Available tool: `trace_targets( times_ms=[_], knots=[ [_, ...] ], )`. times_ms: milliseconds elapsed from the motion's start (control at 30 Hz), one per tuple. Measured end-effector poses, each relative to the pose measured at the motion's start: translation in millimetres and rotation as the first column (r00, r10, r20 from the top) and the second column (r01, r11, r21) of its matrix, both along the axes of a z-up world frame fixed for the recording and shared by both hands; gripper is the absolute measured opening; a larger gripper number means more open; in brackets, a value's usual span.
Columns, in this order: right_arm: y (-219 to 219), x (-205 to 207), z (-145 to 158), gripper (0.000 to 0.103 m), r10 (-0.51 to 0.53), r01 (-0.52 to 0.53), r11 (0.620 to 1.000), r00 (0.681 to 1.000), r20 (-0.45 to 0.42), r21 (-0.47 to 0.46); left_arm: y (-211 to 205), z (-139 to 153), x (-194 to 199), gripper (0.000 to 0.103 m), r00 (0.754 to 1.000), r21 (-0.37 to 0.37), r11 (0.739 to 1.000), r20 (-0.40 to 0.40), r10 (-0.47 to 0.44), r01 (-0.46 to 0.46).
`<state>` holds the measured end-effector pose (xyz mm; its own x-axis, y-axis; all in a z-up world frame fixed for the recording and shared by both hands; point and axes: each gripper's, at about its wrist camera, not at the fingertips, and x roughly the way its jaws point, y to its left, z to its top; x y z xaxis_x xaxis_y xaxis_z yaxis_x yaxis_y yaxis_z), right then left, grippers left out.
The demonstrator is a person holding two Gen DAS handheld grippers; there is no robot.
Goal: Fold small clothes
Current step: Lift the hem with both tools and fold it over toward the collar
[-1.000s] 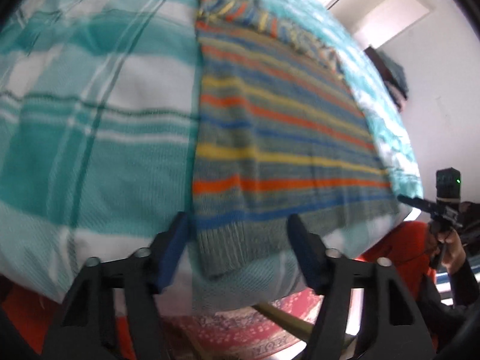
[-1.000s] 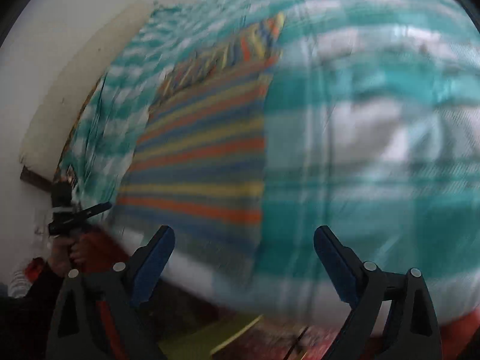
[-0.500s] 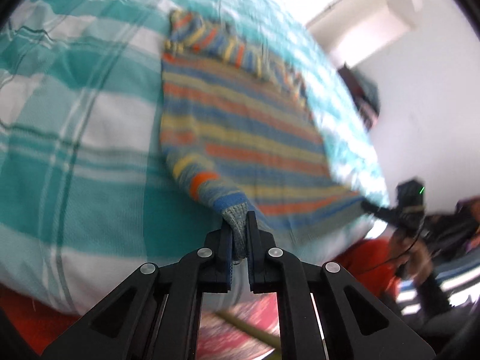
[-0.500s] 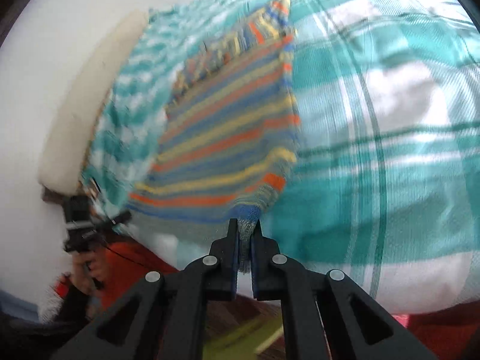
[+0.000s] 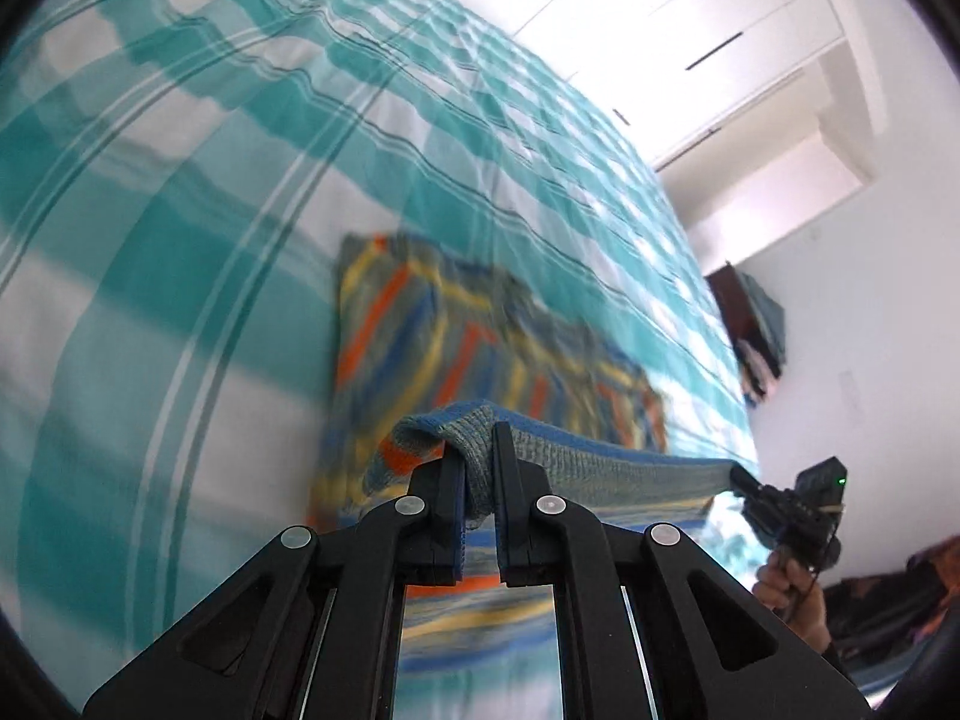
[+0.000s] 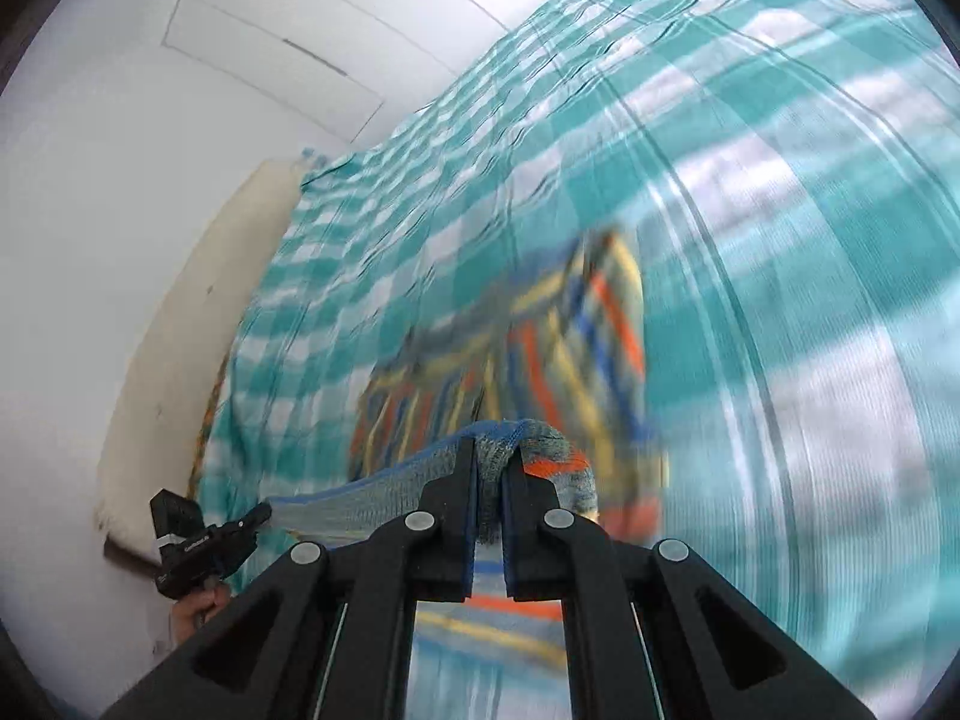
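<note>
Both tongs [image 5: 478, 450] [image 6: 491, 468] clamping sweater hem [image 5: 600, 459], taut above bedspread [image 5: 180, 210]

A: What lay under everything?

B: A bedspread [image 5: 252, 192] checked in teal and white, with thin dark lines through it, blurred toward the edges.

A: And behind the bed?

B: White wardrobe doors [image 5: 690, 30] with slim dark handles in the left wrist view. A dark shelf [image 5: 750, 324] stood against the white wall, holding what looked like folded fabrics.

A: The other side?

B: A cream cushion [image 6: 198, 324] leaned against the white wall [image 6: 120, 150], just beside the bedspread's edge.
</note>
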<state>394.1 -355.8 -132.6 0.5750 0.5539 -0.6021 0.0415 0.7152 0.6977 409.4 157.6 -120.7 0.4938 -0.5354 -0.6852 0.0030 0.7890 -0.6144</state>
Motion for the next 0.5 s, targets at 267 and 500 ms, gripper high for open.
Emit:
trace_targets(
  times_ms=[267, 500],
  knots=[
    [-6.7, 102.8, -45.4, 0.010, -0.060, 0.059, 0.996, 0.998, -0.008, -0.070, -29.2, -36.2, 101.2, 0.013, 1.000, 0.156, 0.988, -0.004, 0.005, -0.004],
    [-20.7, 105.3, -51.0, 0.061, -0.176, 0.178, 0.977, 0.984, 0.029, -0.115, 2.9, -36.7, 108.1, 0.060, 0.992, 0.093, 0.988, 0.002, 0.123, -0.122]
  ],
)
